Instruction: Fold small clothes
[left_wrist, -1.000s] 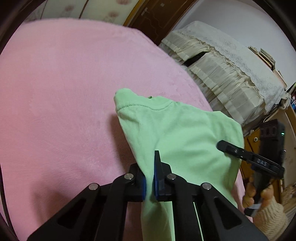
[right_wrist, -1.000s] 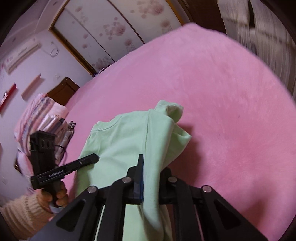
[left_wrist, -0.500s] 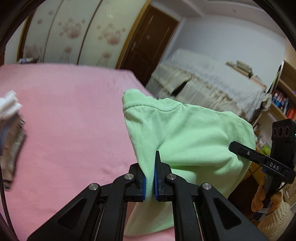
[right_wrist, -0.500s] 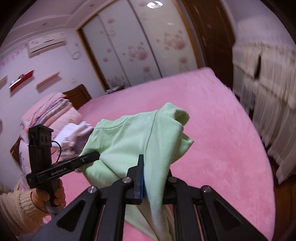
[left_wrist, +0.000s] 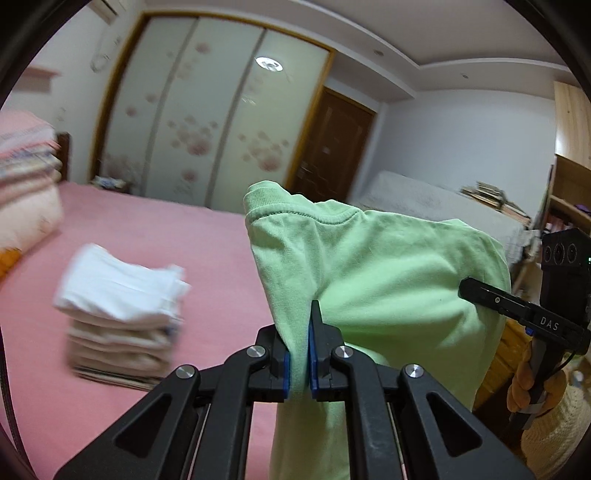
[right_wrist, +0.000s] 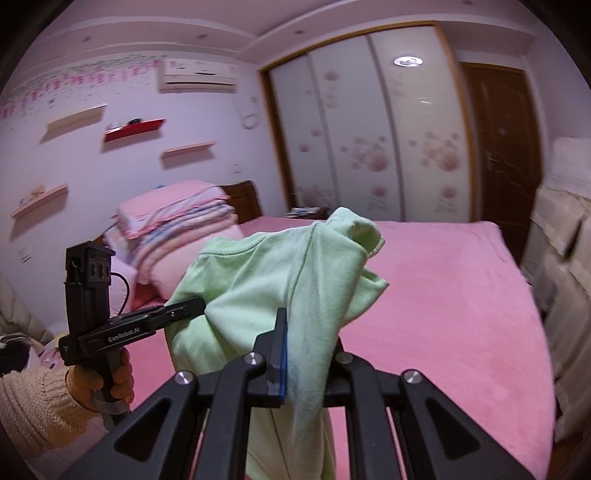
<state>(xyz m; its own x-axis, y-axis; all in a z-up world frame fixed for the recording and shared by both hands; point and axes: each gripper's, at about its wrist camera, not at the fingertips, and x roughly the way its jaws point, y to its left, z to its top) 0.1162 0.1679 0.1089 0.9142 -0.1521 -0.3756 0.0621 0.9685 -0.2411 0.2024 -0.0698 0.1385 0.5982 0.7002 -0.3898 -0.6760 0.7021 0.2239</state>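
Green shirt (left_wrist: 388, 280) hung above pink bed (left_wrist: 207, 251), left gripper (left_wrist: 298, 354) and right gripper (right_wrist: 303, 354) fingers each clamped on it.

"DAS" on right gripper (left_wrist: 476, 291); apparently "GenRobot.AI" on left gripper (right_wrist: 192, 306).

Your left wrist camera sits close behind its tool (left_wrist: 298, 354), facing across the bed (left_wrist: 207, 240) toward the wardrobe (left_wrist: 207, 122). Your right wrist camera looks along its own tool (right_wrist: 306, 354) the same way. Both share the green garment (left_wrist: 388, 288), the wardrobe and the bed's far edge
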